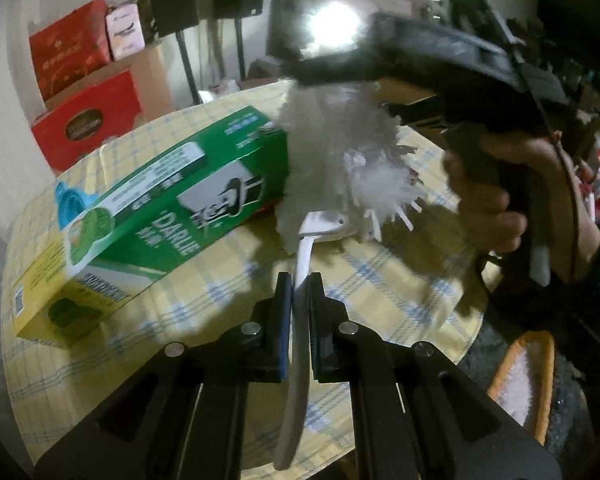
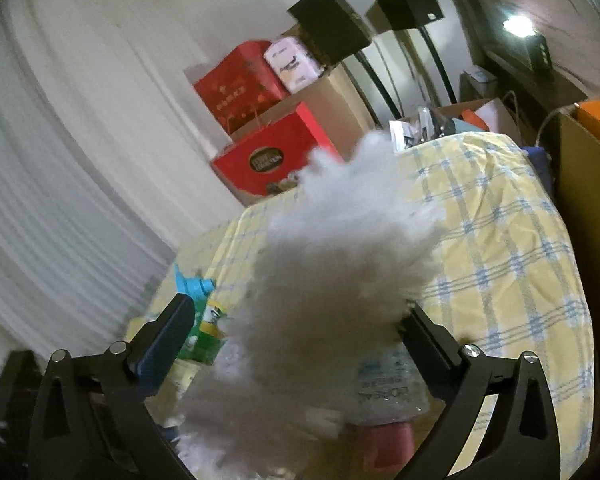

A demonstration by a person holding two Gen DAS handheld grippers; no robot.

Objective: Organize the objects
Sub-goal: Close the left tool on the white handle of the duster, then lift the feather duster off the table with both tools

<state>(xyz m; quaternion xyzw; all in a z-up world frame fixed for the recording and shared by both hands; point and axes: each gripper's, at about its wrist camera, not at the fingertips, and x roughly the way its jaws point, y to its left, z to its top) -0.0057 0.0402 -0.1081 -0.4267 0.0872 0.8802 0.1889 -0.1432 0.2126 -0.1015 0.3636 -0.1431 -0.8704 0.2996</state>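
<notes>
A white fluffy duster (image 1: 340, 148) hangs over the table with the yellow-blue checked cloth (image 1: 380, 292). My left gripper (image 1: 299, 280) is shut on the duster's white handle (image 1: 302, 264). In the right wrist view the duster head (image 2: 332, 280) fills the space between the fingers of my right gripper (image 2: 300, 320), which stands wide open; its left finger (image 2: 168, 336) is clear of the fluff. A hand (image 1: 496, 200) holds that gripper above the duster. A green Darlie box (image 1: 172, 200) leans on a yellow box (image 1: 72, 304), with a blue object (image 1: 70, 200) behind.
Red boxes (image 1: 88, 128) and cardboard boxes (image 2: 328, 108) are stacked by the wall behind the table, beside two black speakers on stands (image 1: 172, 0). A clear plastic pack (image 2: 388, 388) and a pink item (image 2: 384, 440) lie under the duster. A white curtain (image 2: 60, 160) hangs at left.
</notes>
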